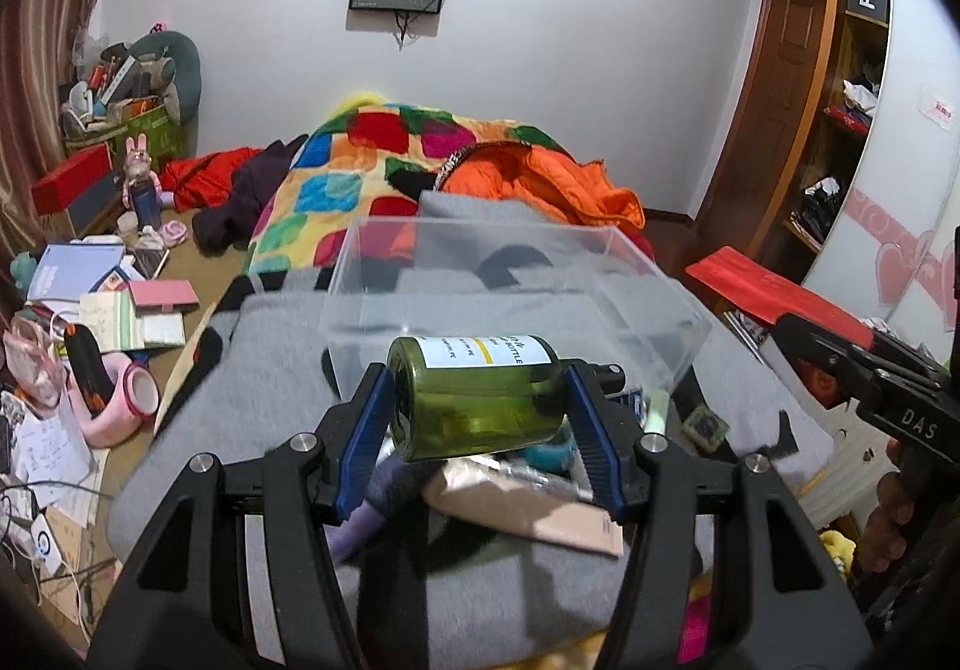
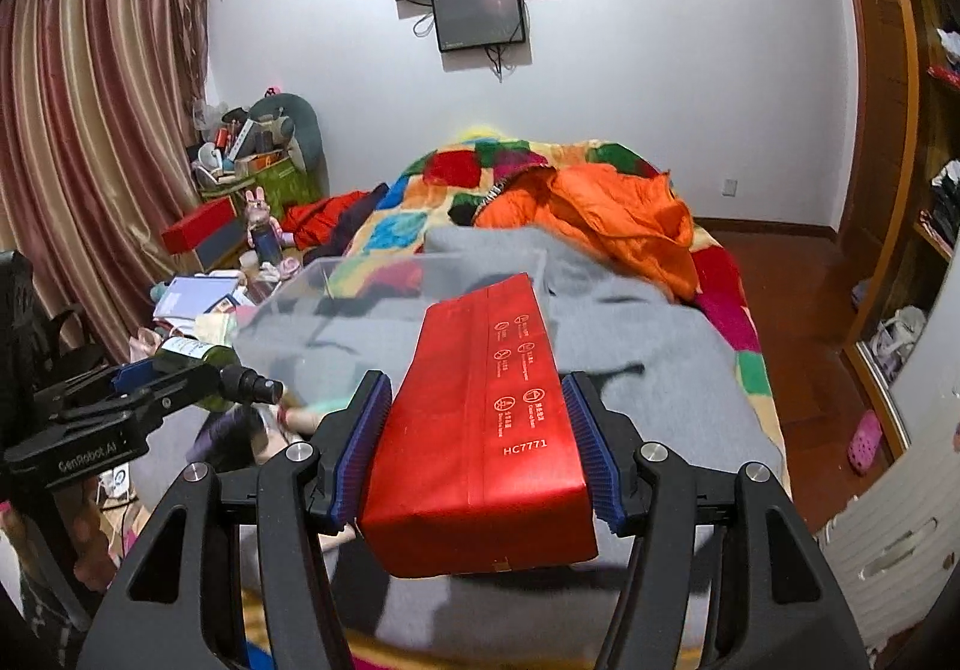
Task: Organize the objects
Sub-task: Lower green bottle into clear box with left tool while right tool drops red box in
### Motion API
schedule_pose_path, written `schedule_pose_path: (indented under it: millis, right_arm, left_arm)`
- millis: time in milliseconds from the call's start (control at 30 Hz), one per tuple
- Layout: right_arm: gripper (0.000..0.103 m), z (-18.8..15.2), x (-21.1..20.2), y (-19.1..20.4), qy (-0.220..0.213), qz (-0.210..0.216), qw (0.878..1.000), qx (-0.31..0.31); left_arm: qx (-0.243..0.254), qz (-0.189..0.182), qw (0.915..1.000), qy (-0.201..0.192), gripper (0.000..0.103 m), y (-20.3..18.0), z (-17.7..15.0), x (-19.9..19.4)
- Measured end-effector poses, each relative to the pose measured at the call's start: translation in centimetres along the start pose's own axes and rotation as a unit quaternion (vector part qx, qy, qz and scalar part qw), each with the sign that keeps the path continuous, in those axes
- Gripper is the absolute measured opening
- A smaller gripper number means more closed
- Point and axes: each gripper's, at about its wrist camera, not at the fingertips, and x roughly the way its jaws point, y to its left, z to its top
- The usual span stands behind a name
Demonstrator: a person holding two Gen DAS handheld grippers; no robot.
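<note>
**Both claws loaded above the grey blanket**

The left gripper (image 1: 477,406) is clamping a green bottle (image 1: 474,400) sideways between its blue pads, base pointing to the left of the frame and black cap to the right, white label facing up. It is sitting dead centre in the left wrist view, hanging in front of the clear plastic box (image 1: 516,298), which is resting on the grey blanket (image 1: 288,346) in the middle of the frame. Under the bottle, a tan flat packet (image 1: 528,514) and other small items are lying on the blanket.

Over in the right wrist view, the right gripper (image 2: 477,442) is squeezing a red box (image 2: 480,430) by its long sides, white print and "HC7771" facing up, filling the centre of the frame. The box is pointing towards the clear container, up and to the left. At the left edge, the other claw is showing with its bottle.
</note>
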Motion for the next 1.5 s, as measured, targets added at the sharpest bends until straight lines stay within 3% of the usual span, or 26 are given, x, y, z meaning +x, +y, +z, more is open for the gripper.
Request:
schedule_pose_path:
  millis: [567, 800, 1067, 1500]
  right_arm:
    - [0.055, 3.9, 7.4, 0.2, 0.023, 0.019, 1.0, -0.002]
    - [0.055, 4.6, 11.0, 0.3, 0.048, -0.019, 0.999, -0.016]
    - [0.055, 4.8, 14.1, 0.4, 0.08, -0.018, 0.996, -0.025]
    - [0.055, 4.1, 16.4, 1.6, 0.119, -0.001, 0.992, -0.044]
  left_arm:
    - [0.003, -0.001, 0.9999, 0.014, 0.058, 1.2, 4.2, 5.7]
    - [-0.011, -0.026, 0.9975, 0.065, 0.058, 2.1, 5.5, 9.4]
    - [-0.005, -0.021, 0.9949, 0.098, 0.058, 2.4, 6.0, 12.6]
    - [0.046, 0.013, 0.991, 0.125, 0.058, 1.6, 5.0, 15.3]
